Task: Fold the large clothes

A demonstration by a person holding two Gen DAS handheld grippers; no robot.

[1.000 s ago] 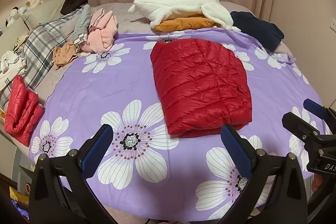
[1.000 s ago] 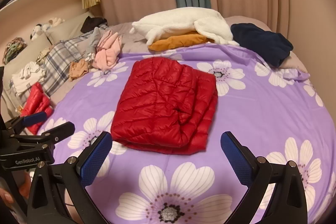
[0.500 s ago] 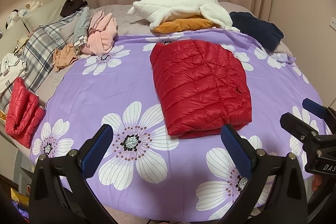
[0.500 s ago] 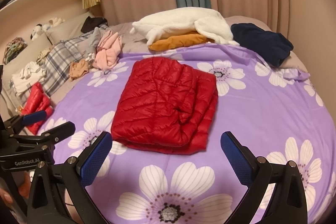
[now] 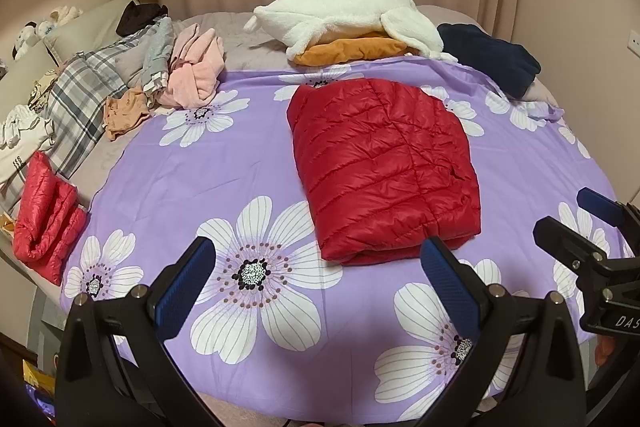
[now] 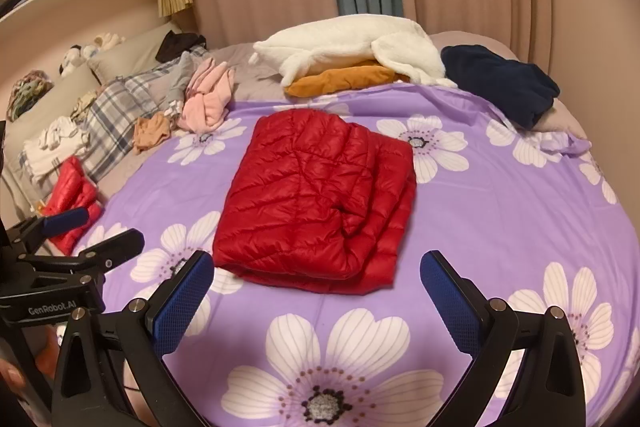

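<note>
On purple sheet (image 5: 208,179): folded red jacket (image 5: 384,167).

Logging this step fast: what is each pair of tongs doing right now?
Left tongs: open, holding nothing, short of the red jacket.
Right tongs: open, holding nothing.

Bare purple sheet (image 5: 248,163) surrounds the red jacket (image 5: 384,167); clothes pile (image 5: 192,75) left.
</note>
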